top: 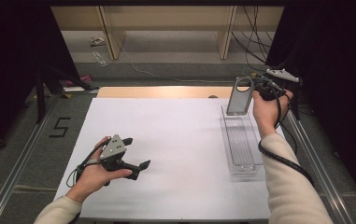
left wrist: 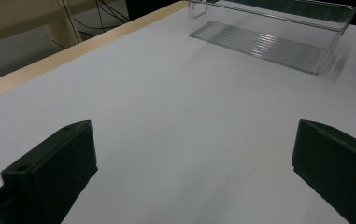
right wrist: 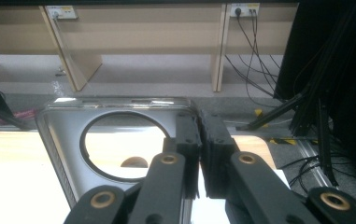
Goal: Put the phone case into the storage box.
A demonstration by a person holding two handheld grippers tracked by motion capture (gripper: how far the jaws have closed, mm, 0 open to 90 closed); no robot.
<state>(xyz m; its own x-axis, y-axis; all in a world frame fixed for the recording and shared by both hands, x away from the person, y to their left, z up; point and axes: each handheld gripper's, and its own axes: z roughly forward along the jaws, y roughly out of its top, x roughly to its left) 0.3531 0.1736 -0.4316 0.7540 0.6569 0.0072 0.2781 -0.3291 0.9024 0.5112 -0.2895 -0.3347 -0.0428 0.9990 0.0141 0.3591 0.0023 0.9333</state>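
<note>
White tabletop (top: 166, 140) bears an empty clear tray (top: 241, 140); right tongs (top: 252, 91) clamp a grey ringed plate (top: 238, 100), left tongs (top: 136, 154) apart.

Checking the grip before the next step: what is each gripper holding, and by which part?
The right gripper is shut on the phone case, pinching its top edge beside the round camera hole. The left gripper is open and holds nothing.
</note>
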